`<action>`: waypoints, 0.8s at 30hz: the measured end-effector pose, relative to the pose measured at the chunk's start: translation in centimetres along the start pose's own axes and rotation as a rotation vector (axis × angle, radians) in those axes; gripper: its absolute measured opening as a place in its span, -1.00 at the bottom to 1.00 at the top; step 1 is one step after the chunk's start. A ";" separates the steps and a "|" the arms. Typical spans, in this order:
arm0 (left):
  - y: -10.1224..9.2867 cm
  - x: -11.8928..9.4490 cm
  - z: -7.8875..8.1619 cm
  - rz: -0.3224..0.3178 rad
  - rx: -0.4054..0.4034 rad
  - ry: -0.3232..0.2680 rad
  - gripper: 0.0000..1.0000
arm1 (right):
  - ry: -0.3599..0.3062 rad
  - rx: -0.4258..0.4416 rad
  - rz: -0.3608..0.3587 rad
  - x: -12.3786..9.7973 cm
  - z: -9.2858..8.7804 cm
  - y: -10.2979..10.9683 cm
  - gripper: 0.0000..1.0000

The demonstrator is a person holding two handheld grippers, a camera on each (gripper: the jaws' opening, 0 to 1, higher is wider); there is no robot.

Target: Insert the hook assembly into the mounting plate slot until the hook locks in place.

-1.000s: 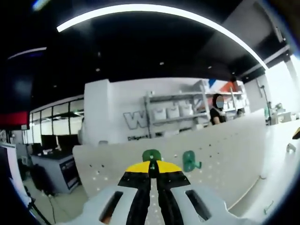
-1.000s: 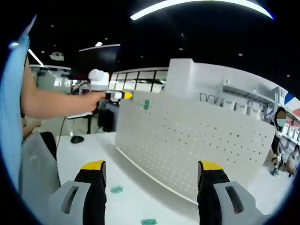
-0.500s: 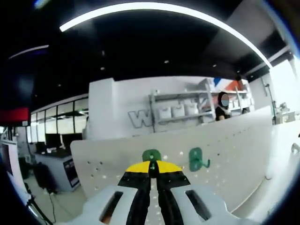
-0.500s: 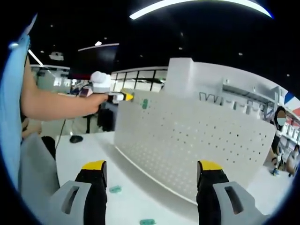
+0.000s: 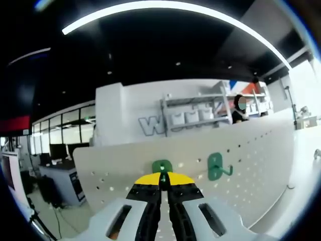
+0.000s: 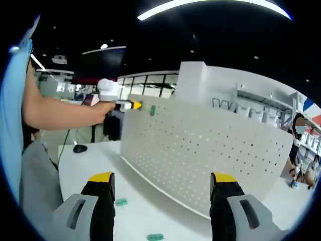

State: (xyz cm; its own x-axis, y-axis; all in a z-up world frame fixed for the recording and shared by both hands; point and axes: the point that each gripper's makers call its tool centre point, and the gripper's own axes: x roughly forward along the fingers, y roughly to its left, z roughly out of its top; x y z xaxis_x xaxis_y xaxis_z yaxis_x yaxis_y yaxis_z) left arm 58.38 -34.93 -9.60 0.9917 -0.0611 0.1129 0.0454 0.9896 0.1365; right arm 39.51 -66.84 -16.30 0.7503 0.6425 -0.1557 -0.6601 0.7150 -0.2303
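Jaws of left gripper (image 5: 161, 179) pinched on a green plastic hook (image 5: 162, 166) at the top edge of the white perforated mounting plate (image 5: 251, 165); right gripper (image 6: 163, 193) jaws wide, empty, above the desk (image 6: 95, 163). Insertion step; next, likely push until it locks.

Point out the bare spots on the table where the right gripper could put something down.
The white table is bare in front of the pegboard, from the mouse down toward the right gripper. Two green hooks lie near the right gripper's left jaw, so that strip is more crowded. The pegboard's top corner is busy with the left gripper.
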 end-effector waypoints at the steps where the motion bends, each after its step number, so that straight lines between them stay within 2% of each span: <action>1: 0.0 0.0 0.0 0.000 -0.001 0.000 -0.94 | 0.000 0.000 0.000 0.0 0.0 0.0 0.56; 24: -0.2 0.5 -0.6 0.001 0.043 0.006 -0.93 | 0.012 0.002 0.010 0.5 -0.4 0.0 0.53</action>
State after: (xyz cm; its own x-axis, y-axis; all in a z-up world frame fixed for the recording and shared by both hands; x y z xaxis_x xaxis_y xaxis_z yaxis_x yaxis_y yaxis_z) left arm 58.90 -35.04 -10.11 0.9925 -0.0588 0.1070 0.0390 0.9831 0.1788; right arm 39.90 -66.67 -16.71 0.7441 0.6461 -0.1699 -0.6676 0.7092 -0.2267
